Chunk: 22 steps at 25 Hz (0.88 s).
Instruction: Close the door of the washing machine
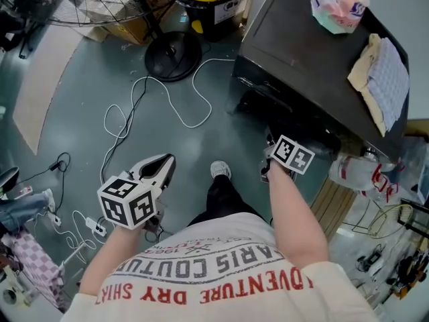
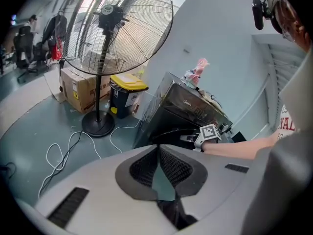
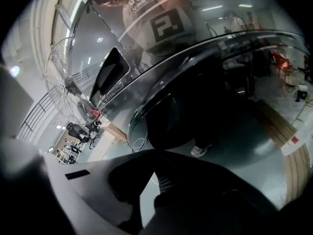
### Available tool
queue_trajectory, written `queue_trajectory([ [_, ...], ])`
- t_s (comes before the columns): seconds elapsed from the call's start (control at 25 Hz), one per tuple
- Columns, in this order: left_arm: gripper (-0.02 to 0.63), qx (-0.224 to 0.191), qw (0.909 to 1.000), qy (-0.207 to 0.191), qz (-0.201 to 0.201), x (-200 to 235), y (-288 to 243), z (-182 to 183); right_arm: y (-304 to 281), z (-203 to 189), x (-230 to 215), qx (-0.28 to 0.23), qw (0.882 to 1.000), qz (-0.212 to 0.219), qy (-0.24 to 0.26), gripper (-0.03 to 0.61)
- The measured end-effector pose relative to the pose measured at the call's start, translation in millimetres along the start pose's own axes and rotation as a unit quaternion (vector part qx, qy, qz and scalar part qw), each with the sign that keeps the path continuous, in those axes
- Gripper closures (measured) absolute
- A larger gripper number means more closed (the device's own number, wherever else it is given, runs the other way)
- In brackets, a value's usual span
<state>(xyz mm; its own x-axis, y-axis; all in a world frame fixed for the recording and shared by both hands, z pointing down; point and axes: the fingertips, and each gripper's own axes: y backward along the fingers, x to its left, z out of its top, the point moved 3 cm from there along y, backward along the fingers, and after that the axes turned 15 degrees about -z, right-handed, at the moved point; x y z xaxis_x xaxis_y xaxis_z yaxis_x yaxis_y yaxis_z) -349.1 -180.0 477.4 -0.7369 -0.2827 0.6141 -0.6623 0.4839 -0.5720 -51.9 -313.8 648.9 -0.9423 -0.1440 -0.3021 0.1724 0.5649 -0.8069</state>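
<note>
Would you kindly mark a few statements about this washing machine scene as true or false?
1. The left gripper is shut with nothing between its jaws. True.
2. The fan stands on top of the washing machine. False: its base rests on the floor.
3. The bin near the fan has a yellow lid. True.
4. The right gripper hangs over the fan's base. False: it is up against the front of the washing machine, jaws shut.
5. The top of the washing machine is bare. False: a cloth and a pink-and-white packet lie on it.
</note>
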Motion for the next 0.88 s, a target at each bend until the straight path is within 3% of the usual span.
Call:
queue_trajectory([
  [0.16,0.574,0.003,1.0,-0.002,0.002,0,1,0,-8,6,1,0.02,0.999,0.002,-0.025,0.558],
  [0.32,0.574,-0.001,1.0,-0.003,0.001,-4,1,-1,-8,4,1,0.028,0.999,0.011,-0.009,0.558],
  [0.52,0.574,-0.007,1.0,-0.004,-0.006,-10,1,-5,7,8,3,0.033,0.997,0.021,0.073,0.558],
  [0.68,0.574,-0.013,0.9996,-0.012,-0.02,-23,1,-4,43,12,23,0.03,0.99,0.094,0.101,0.557],
  [0.88,0.574,-0.026,0.9983,-0.034,-0.038,-41,5,4,111,23,59,-0.011,0.975,0.179,0.129,0.558],
])
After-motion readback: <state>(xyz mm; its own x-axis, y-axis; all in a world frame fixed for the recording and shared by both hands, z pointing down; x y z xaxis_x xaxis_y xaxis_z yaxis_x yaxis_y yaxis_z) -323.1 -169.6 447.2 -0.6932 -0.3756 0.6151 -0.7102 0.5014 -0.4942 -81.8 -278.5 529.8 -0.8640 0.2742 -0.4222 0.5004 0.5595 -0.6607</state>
